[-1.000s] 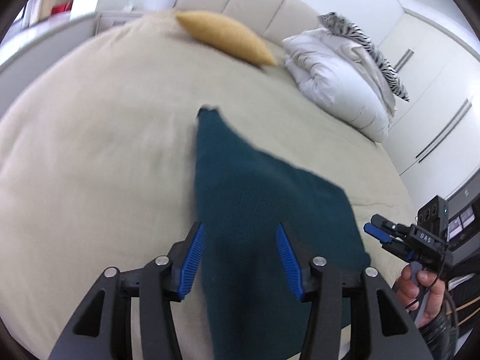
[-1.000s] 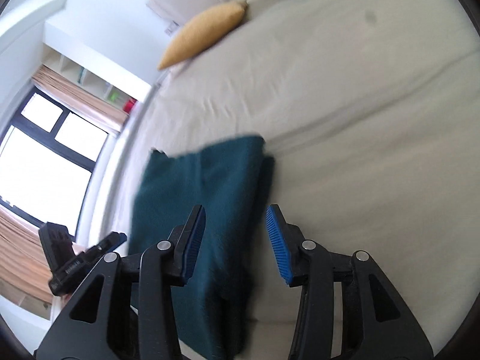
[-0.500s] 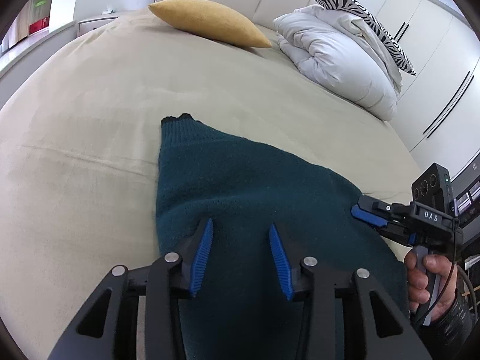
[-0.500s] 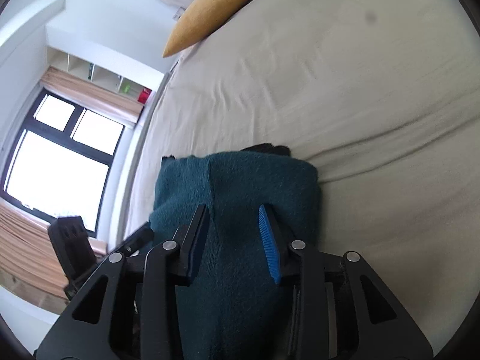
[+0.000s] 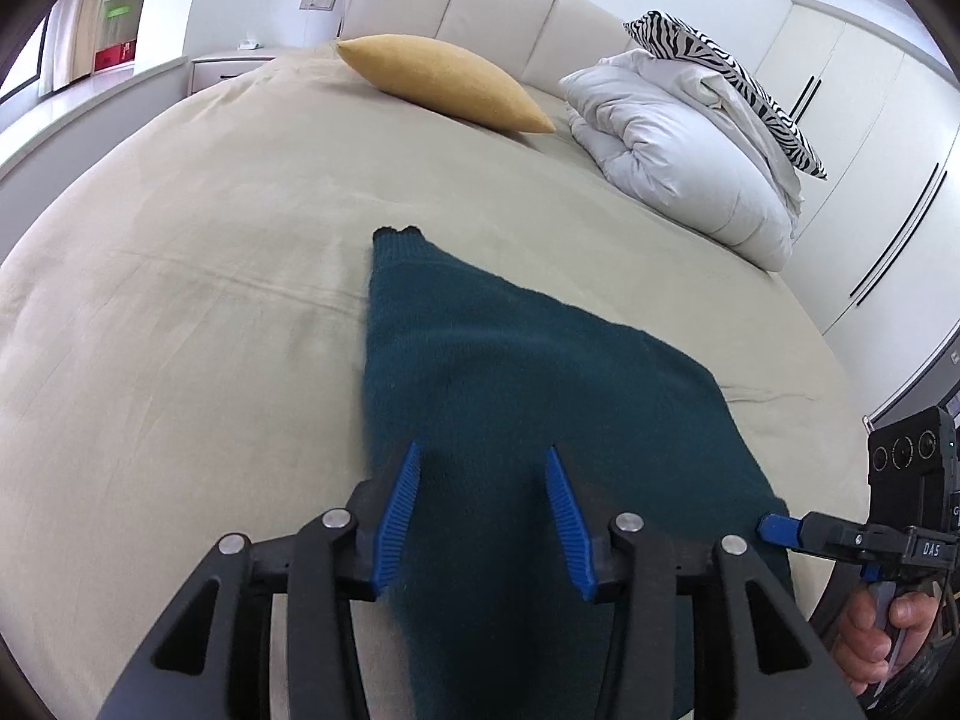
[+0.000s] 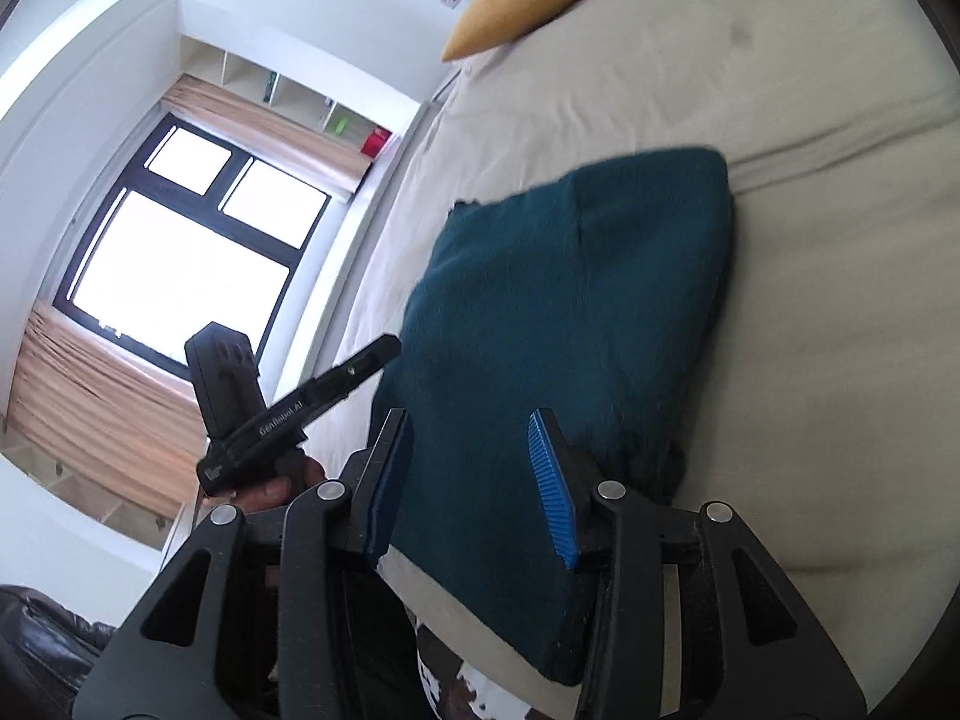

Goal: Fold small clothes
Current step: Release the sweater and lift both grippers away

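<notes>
A dark teal knitted garment (image 5: 516, 396) lies folded on the beige bed (image 5: 180, 300), near its front edge. My left gripper (image 5: 483, 480) is open, its blue pads on either side of the garment's near part, nothing pinched. My right gripper (image 6: 471, 450) is open above the garment (image 6: 570, 312), holding nothing. The right gripper also shows in the left wrist view (image 5: 780, 523) at the garment's right edge. The left gripper shows in the right wrist view (image 6: 366, 360) beside the garment's left edge.
A mustard pillow (image 5: 444, 84) and a white duvet (image 5: 678, 144) with a zebra pillow (image 5: 732, 66) lie at the head of the bed. Wardrobes (image 5: 870, 120) stand to the right. A window (image 6: 180, 252) is to the left.
Both grippers have drawn back toward the bed's front edge. The garment's far end has settled flat on the bed. The jaws of both have stayed apart.
</notes>
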